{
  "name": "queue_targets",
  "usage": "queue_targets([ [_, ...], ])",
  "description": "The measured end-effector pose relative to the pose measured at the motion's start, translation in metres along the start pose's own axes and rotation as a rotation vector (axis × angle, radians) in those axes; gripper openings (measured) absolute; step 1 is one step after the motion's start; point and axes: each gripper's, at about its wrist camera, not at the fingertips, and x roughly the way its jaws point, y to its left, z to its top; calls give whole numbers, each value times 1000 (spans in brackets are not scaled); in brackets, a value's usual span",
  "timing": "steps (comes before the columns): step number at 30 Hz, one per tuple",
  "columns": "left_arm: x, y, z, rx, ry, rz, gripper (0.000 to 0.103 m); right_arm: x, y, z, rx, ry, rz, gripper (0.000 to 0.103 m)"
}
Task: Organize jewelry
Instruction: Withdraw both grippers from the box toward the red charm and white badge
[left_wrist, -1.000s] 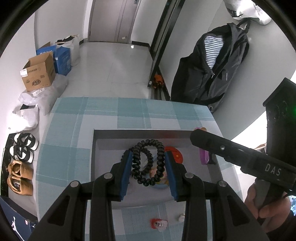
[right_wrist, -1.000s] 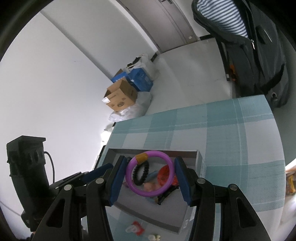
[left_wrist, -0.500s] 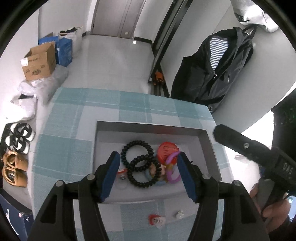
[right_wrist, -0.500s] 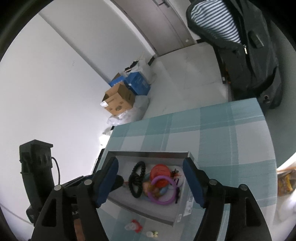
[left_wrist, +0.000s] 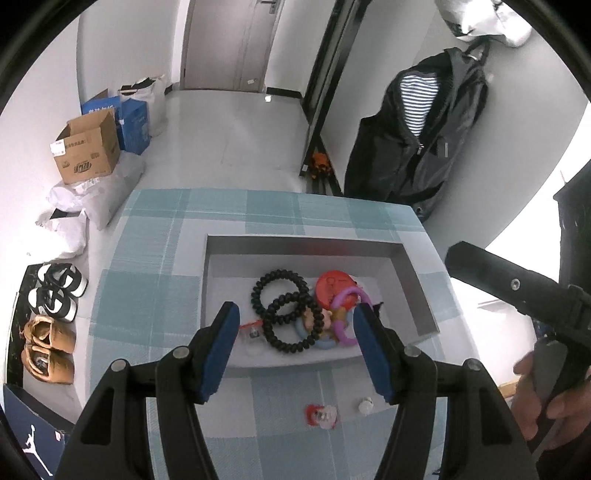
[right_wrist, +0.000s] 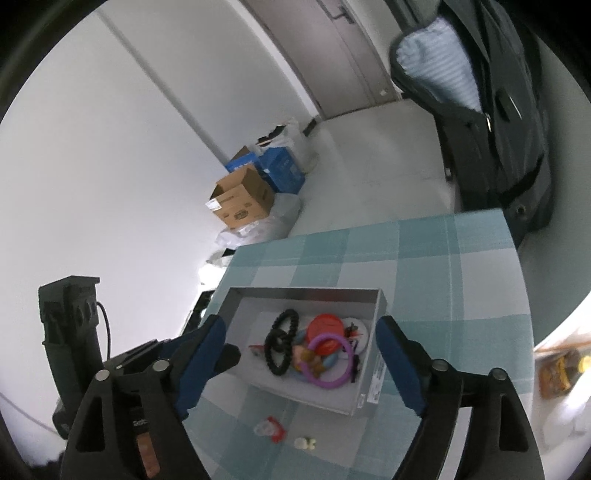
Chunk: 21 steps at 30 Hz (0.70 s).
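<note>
On the checked teal tablecloth (left_wrist: 155, 295) sits a shallow grey tray (left_wrist: 303, 245), and both claws hang above its near edge with nothing between their blue pads. Going left to right in the left wrist view, a small clear packet with a red edge (left_wrist: 251, 330) lies in the tray's near left part, then two black coil bracelets (left_wrist: 284, 310) overlapping each other, then a jumble just right of them: a pale blue ring (left_wrist: 325, 341), a small brownish charm, a round red disc (left_wrist: 334, 288) and a purple ring (left_wrist: 347, 321) leaning over it. The left gripper (left_wrist: 295, 345) is released, jaws partly spread, having just been opening with nothing caught between them; the black bracelets lie directly ahead of its gap. The right gripper (right_wrist: 301, 363) has also just been opening and stands wide and empty, the purple ring (right_wrist: 328, 360) lying flat in the tray straight in front of it. What is left outside the tray are two small pieces on the cloth, near side: a red and clear packet (left_wrist: 321, 415) and, just right of it, a small pale stud or pair of beads (left_wrist: 365, 404). Both lie below and nearer than either claw's tips, so the coming reach probably has to drop back toward the near edge rather than forward. In the left wrist view the two pieces sit beneath the left claw's right finger, roughly between the two grippers; the pale piece looks nearer the right hand (left_wrist: 546, 402), the red packet nearer the left.
</note>
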Motion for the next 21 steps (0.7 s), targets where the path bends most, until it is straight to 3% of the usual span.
queue_targets([
  [5, -10, -3, -11, 45, -24, 19, 59, -2, 7, -10, -77, -7, -45, 88],
  [10, -16, 6, -20, 1, -54, -3, 59, -3, 8, -23, -100, 31, -65, 92],
  [15, -12, 6, -32, -19, -21, -55, 59, -9, 15, -39, -160, 46, -78, 94],
  [17, -12, 2, -37, -9, -7, -80, 59, -11, 18, -45, -177, 49, -72, 99],
  [21, -10, -3, -48, -9, 19, -83, 59, -14, 22, -56, -203, 60, -75, 102],
])
